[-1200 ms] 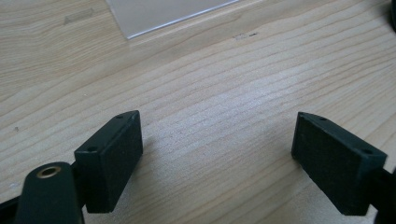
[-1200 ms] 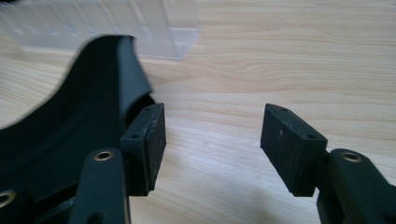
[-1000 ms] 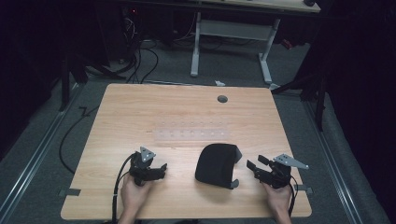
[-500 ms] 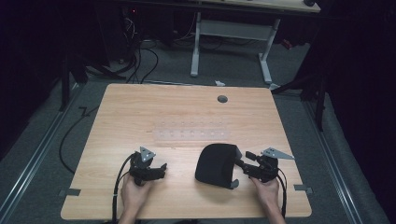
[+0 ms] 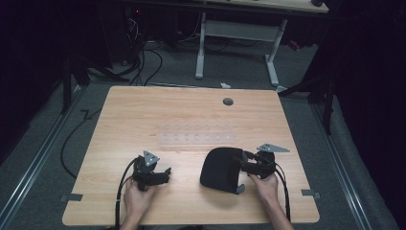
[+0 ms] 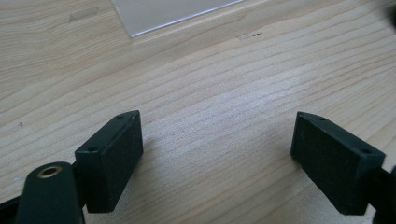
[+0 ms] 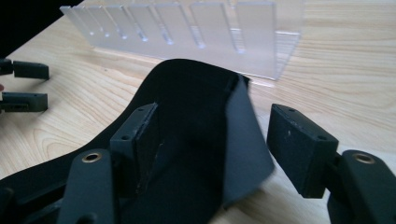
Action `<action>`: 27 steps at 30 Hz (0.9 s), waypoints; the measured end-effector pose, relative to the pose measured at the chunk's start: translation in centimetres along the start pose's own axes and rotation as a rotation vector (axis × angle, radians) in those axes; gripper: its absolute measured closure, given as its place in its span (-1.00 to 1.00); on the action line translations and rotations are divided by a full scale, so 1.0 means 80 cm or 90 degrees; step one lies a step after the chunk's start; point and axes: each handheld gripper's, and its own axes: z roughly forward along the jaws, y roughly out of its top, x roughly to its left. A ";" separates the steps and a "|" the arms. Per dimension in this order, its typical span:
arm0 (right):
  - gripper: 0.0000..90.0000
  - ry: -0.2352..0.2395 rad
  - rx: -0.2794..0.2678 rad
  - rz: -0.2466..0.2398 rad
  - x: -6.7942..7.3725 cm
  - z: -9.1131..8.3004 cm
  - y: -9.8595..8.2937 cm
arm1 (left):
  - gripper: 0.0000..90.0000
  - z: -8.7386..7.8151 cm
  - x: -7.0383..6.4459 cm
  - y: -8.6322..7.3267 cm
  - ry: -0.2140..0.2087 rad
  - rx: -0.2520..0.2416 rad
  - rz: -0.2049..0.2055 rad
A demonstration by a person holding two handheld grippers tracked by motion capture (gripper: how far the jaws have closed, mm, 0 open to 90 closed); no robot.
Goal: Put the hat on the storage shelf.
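a: state of the right gripper [image 7: 212, 149]?

b: jaws parted wide. a raised flap of the black fabric piece [image 7: 196, 116] stands between them. the one jaw lies against the inside of the flap; the other jaw stands just clear of its outer face. the jaws have not closed on the fabric.

a: and the left gripper [image 6: 217, 161]?

b: jaws spread wide, with bare wood between them. they hold nothing and sit low over the table [image 6: 210, 70].

a: location of the fabric piece?

b: in the high view the black fabric piece [image 5: 220, 167] lies flat on the near half of the table [image 5: 143, 115], right of centre. its right edge is at the right gripper [image 5: 245, 163], which reaches in from the right. the left gripper [image 5: 165, 175] is well apart from it, at near left.

a: anything else on the surface?

b: a clear plastic rack [image 7: 187, 32] with a row of slots stands just beyond the fabric, near the table's middle. a round grommet hole [image 5: 228, 101] sits toward the far edge. a cable [image 5: 124, 182] trails from the left gripper toward the near edge.
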 end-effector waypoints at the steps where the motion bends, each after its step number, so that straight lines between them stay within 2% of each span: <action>1: -0.18 0.004 0.000 -0.002 0.000 0.002 0.000 | -0.62 0.000 0.000 0.000 0.000 0.001 0.002; 6: -0.13 0.022 0.015 0.020 -0.006 0.012 -0.002 | -0.62 0.000 0.000 0.000 0.000 0.001 0.002; 9: -0.07 0.032 0.012 0.021 -0.008 0.013 -0.002 | -0.62 0.000 0.000 0.000 0.000 0.002 0.002; 14: 0.03 0.036 0.021 0.033 -0.010 0.017 -0.004 | -0.62 0.000 0.000 0.000 0.000 0.002 0.003; 17: 0.13 0.038 0.024 0.029 -0.010 0.018 -0.004 | -0.61 0.000 0.000 0.000 -0.002 0.002 0.004; 22: 0.39 0.041 0.031 0.006 -0.008 0.018 -0.006 | -0.57 -0.001 -0.001 0.000 -0.005 0.001 0.006; 23: 0.53 0.052 0.026 -0.005 -0.008 0.016 -0.007 | -0.57 -0.001 -0.001 0.000 -0.006 0.001 0.006; 24: 0.53 0.052 0.026 -0.005 -0.008 0.016 -0.007 | -0.57 -0.001 -0.001 0.000 -0.006 0.001 0.006; 27: 0.70 0.065 0.027 -0.030 0.000 0.011 -0.008 | -0.52 -0.002 -0.001 -0.001 -0.012 0.000 0.008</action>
